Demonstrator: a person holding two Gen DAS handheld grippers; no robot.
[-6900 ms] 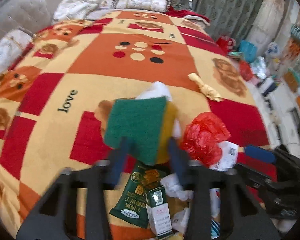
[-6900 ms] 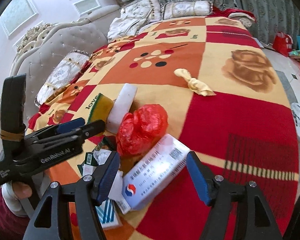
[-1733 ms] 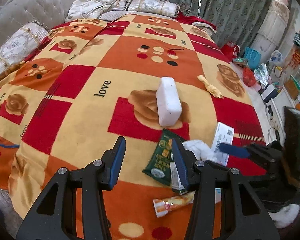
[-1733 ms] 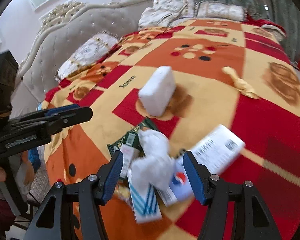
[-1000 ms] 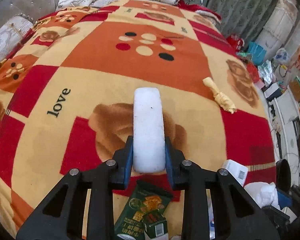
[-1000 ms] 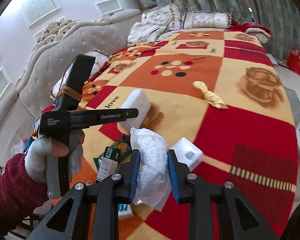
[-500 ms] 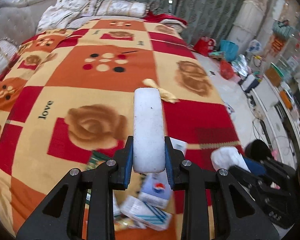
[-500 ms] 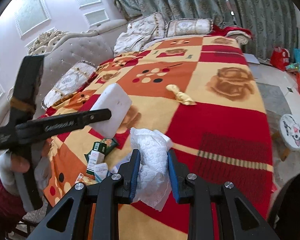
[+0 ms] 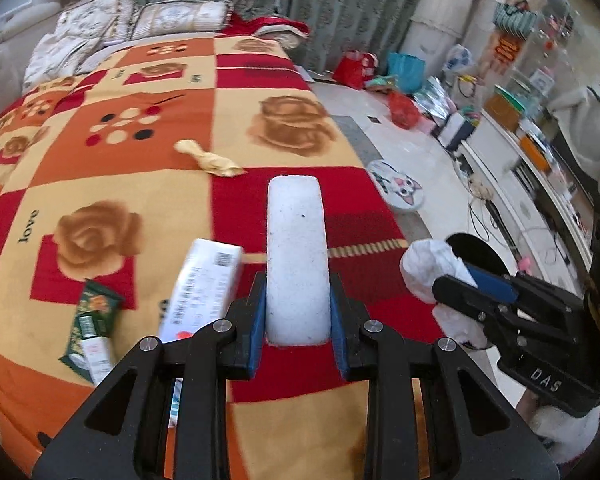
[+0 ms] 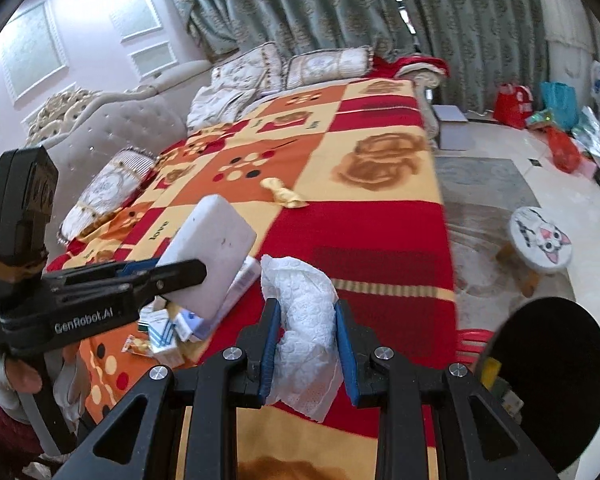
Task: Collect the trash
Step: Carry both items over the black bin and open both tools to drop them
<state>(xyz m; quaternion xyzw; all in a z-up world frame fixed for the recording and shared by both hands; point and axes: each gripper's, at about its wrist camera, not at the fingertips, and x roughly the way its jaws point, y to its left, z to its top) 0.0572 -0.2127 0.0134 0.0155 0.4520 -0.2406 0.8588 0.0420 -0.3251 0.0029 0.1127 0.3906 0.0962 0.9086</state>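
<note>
My left gripper (image 9: 297, 328) is shut on a white foam block (image 9: 297, 256) and holds it above the patterned blanket (image 9: 140, 152); the block also shows in the right wrist view (image 10: 212, 248). My right gripper (image 10: 307, 344) is shut on a crumpled white paper towel (image 10: 304, 320), near the bed's right edge; the towel shows in the left wrist view (image 9: 432, 268). A black round bin (image 10: 548, 372) is at the lower right, partly hidden in the left wrist view (image 9: 476, 252). On the blanket lie a white box (image 9: 204, 280), a green packet (image 9: 94, 312) and a yellow wrapper (image 9: 210, 162).
Small cartons (image 10: 168, 332) lie by the bed's near edge. A cat-face stool (image 10: 540, 240) stands on the floor right of the bed. Bags and clutter (image 9: 404, 80) line the far floor. Pillows (image 10: 324, 64) sit at the bed head.
Both grippers have swung right with their loads, toward the bed's right edge and the black bin. The jaws have stayed shut.
</note>
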